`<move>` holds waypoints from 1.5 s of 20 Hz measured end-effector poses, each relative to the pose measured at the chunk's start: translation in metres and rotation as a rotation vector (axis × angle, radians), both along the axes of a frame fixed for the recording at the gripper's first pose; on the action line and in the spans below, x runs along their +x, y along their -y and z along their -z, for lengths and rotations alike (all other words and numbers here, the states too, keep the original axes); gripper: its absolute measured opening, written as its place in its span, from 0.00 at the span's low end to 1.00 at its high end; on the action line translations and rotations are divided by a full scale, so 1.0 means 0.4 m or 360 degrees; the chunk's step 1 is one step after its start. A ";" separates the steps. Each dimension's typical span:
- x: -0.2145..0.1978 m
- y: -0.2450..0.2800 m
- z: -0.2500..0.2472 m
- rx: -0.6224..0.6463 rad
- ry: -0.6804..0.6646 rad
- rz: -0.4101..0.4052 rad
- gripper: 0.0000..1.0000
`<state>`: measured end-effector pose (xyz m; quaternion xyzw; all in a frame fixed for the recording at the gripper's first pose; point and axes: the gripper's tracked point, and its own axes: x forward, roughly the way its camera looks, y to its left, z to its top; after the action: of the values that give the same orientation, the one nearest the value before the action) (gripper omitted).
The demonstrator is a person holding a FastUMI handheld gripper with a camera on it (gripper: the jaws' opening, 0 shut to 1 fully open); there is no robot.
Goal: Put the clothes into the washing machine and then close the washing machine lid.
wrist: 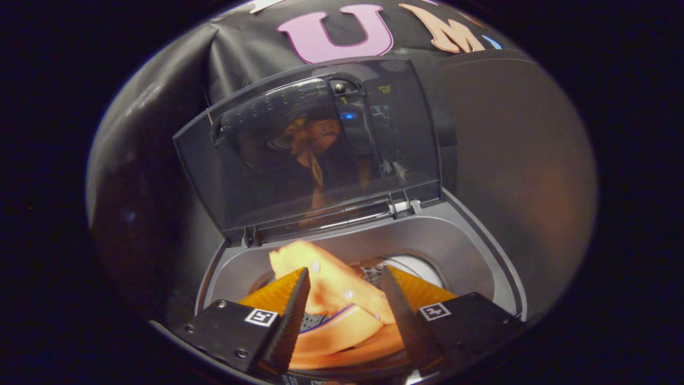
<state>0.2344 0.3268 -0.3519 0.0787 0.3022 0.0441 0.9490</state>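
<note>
Garment (328,286), orange-peach cloth, sits in washing machine (470,251) drum opening, between gripper (344,299) fingers. Fingers spread apart, grip on cloth unclear. Fabric likely soft, light, floppy: pinch bunched fold. Lid (310,149) upright at far side, not yet closed.

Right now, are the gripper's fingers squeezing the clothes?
Cannot tell. In the gripper view the clothes lie between the spread fingers over the washing machine, with no clear contact or gap.
</note>
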 end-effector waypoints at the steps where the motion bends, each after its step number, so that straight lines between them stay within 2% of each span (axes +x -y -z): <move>1: -0.001 0.011 -0.010 -0.0023 0.0006 0.0003 0.86; 3: 0.001 0.032 -0.036 -0.0059 0.0021 0.0014 0.95; 5: -0.005 0.045 -0.089 -0.0050 0.0059 0.0021 0.97; 9: 0.001 0.062 -0.236 -0.0048 0.0170 0.0037 0.98; 12: 0.020 0.040 -0.370 -0.0051 0.0299 -0.0009 0.98; 16: 0.082 0.020 -0.534 -0.0119 0.0456 -0.0034 0.97; 21: 0.189 -0.038 -0.683 -0.0155 0.0621 -0.0100 0.97; 25: 0.291 -0.080 -0.724 -0.0091 0.0666 -0.0074 0.96; 30: 0.391 -0.127 -0.640 -0.0064 0.0576 -0.0072 0.96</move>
<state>0.3908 0.3774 -0.0959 0.0436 0.1291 0.0729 0.9880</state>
